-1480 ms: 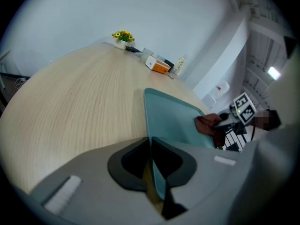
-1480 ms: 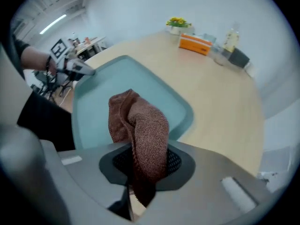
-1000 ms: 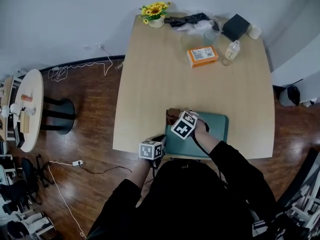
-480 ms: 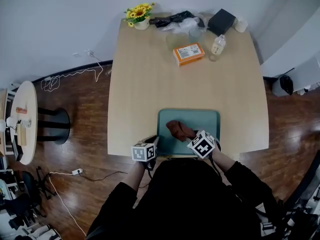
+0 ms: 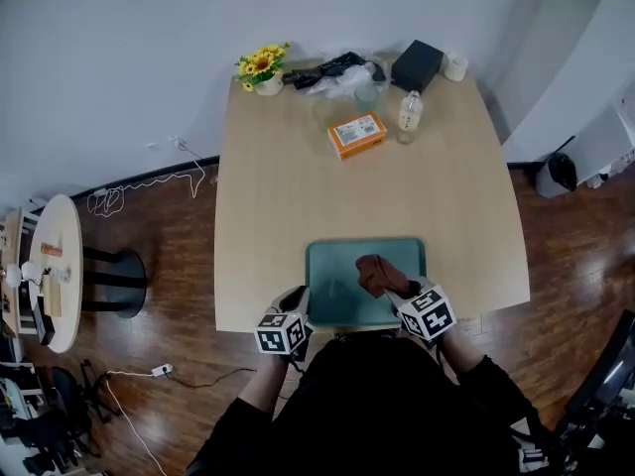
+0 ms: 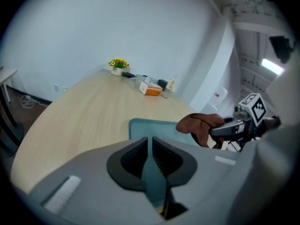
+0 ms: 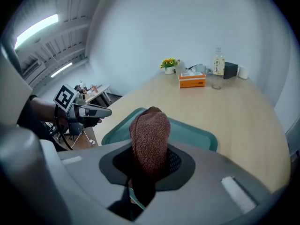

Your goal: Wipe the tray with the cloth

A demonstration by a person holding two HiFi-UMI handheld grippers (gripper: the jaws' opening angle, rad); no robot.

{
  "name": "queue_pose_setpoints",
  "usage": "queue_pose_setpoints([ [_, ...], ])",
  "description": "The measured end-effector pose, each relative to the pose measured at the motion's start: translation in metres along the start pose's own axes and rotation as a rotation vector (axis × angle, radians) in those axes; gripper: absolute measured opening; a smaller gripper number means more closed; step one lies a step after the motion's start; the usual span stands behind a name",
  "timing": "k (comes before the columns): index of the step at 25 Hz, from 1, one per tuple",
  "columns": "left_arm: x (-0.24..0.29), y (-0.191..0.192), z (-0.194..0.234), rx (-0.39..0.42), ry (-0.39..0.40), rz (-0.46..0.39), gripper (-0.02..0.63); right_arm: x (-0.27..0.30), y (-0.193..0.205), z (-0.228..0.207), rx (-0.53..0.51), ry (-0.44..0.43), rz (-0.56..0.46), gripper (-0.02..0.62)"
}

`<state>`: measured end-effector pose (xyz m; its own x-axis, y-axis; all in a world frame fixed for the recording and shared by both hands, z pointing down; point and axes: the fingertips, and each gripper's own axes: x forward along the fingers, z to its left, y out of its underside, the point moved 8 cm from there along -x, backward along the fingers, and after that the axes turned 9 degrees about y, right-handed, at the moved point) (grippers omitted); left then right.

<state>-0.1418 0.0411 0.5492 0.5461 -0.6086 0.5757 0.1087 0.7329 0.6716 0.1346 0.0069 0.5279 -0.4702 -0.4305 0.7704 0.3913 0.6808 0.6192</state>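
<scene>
A teal tray (image 5: 337, 266) lies at the near edge of the wooden table (image 5: 288, 177). My right gripper (image 5: 395, 288) is shut on a brown cloth (image 5: 377, 271) over the tray's right half. In the right gripper view the cloth (image 7: 150, 130) stands bunched up between the jaws of that gripper (image 7: 150, 161), with the tray (image 7: 197, 132) below. My left gripper (image 5: 298, 303) is shut and hangs just above the tray's near left corner. In the left gripper view its jaws (image 6: 150, 142) are closed, the tray (image 6: 150, 125) lies ahead, and the cloth (image 6: 199, 124) dangles from the right gripper (image 6: 213, 131).
At the table's far end are a flower pot (image 5: 260, 67), dark clutter (image 5: 332, 67), a black box (image 5: 417, 64), a white cup (image 5: 455, 65), a bottle (image 5: 409, 112) and an orange box (image 5: 357, 135). A round side table (image 5: 50, 266) and cables are on the floor to the left.
My right gripper carried the cloth from the tray's far left across to its near right side and rolled. My left gripper stayed by the near left corner and rose a little.
</scene>
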Motion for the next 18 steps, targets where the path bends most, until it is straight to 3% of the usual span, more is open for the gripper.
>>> queue_pose_setpoints([
  [5,-0.019,-0.049,-0.048,0.086,0.072,-0.148,0.011,-0.050,-0.031,-0.008,0.039,0.005,-0.184,0.075],
  [9,-0.046,-0.089,-0.091,0.290,0.146,-0.282,0.011,-0.105,-0.060,-0.012,0.025,0.025,-0.423,0.075],
  [12,-0.056,-0.103,-0.118,0.421,0.189,-0.304,0.011,-0.146,-0.073,-0.020,0.038,0.071,-0.576,0.075],
  [15,-0.054,-0.102,-0.129,0.445,0.204,-0.296,0.011,-0.167,-0.073,-0.040,0.064,0.147,-0.641,0.075],
  [18,-0.051,-0.097,-0.131,0.425,0.193,-0.279,0.011,-0.174,-0.056,-0.075,0.105,0.252,-0.624,0.075],
])
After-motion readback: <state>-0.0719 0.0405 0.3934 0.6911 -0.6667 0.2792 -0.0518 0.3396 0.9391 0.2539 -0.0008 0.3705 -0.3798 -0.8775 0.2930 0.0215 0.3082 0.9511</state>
